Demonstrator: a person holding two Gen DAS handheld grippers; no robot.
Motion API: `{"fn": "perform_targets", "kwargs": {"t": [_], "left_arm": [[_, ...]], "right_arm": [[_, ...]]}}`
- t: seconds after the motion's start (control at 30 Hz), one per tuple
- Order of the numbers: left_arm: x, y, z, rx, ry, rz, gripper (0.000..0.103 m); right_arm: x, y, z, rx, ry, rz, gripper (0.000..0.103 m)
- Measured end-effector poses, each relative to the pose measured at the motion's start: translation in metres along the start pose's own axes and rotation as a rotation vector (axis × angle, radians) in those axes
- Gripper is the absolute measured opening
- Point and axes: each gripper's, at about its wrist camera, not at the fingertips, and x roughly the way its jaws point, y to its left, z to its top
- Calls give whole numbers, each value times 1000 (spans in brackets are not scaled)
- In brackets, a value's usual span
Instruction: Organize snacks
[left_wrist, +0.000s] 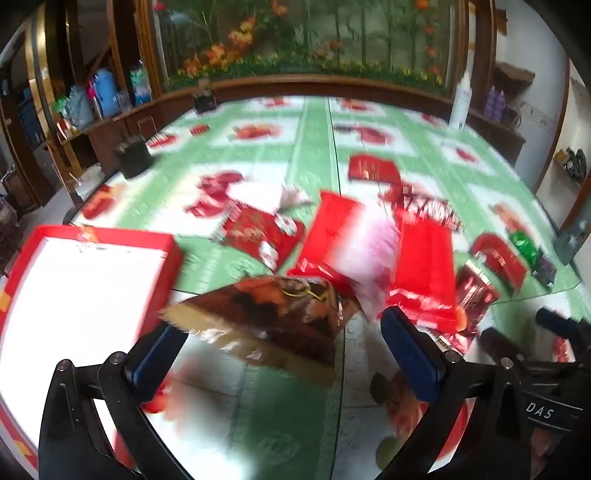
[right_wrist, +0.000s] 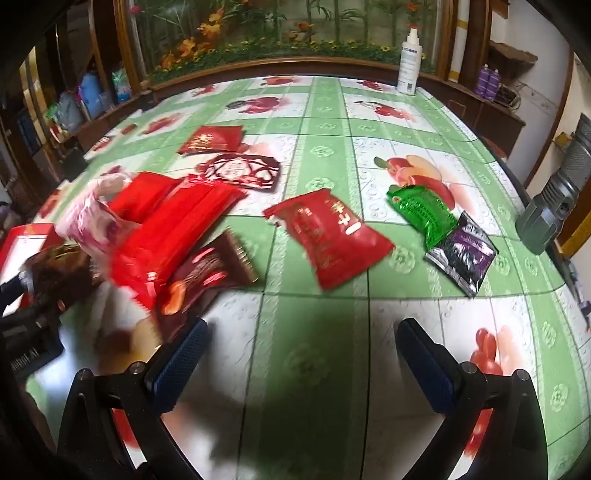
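Observation:
Several snack packets lie on the green flowered tablecloth. In the left wrist view a brown and gold packet (left_wrist: 266, 325) lies between the wide-apart fingers of my left gripper (left_wrist: 280, 343), near the left finger (left_wrist: 159, 350), blurred; no grip is visible. A red box with a white inside (left_wrist: 85, 280) stands at the left. A heap of red packets (left_wrist: 373, 254) lies beyond. My right gripper (right_wrist: 301, 354) is open and empty above the cloth. Ahead of it lie a red packet (right_wrist: 328, 236), a brown packet (right_wrist: 210, 273), a green packet (right_wrist: 424, 210) and a purple packet (right_wrist: 461, 254).
A white spray bottle (right_wrist: 409, 62) stands at the table's far edge. A grey flashlight (right_wrist: 554, 199) lies at the right edge. A dark cup (left_wrist: 133, 158) stands at the far left. Wooden shelves with bottles ring the table.

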Motion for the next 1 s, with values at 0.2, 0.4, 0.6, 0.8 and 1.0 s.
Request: {"fn": "perform_targets", "kwargs": {"t": [0.2, 0.4, 0.6, 0.8, 1.0], "left_arm": [[-54, 12, 4, 4, -159, 22, 103], [-88, 28, 7, 9, -235, 22, 103], [-107, 33, 0, 8, -261, 23, 103], [-111, 43, -5, -4, -267, 29, 103], [-102, 46, -8, -5, -247, 41, 103]], "right_arm": [[-39, -5, -9, 65, -107, 77, 103], [-72, 7, -6, 55, -148, 111, 101], [-94, 25, -10, 18, -140, 97, 100], [-107, 32, -15, -15, -177, 86, 100], [-105, 32, -17, -37, -192, 91, 100]]}}
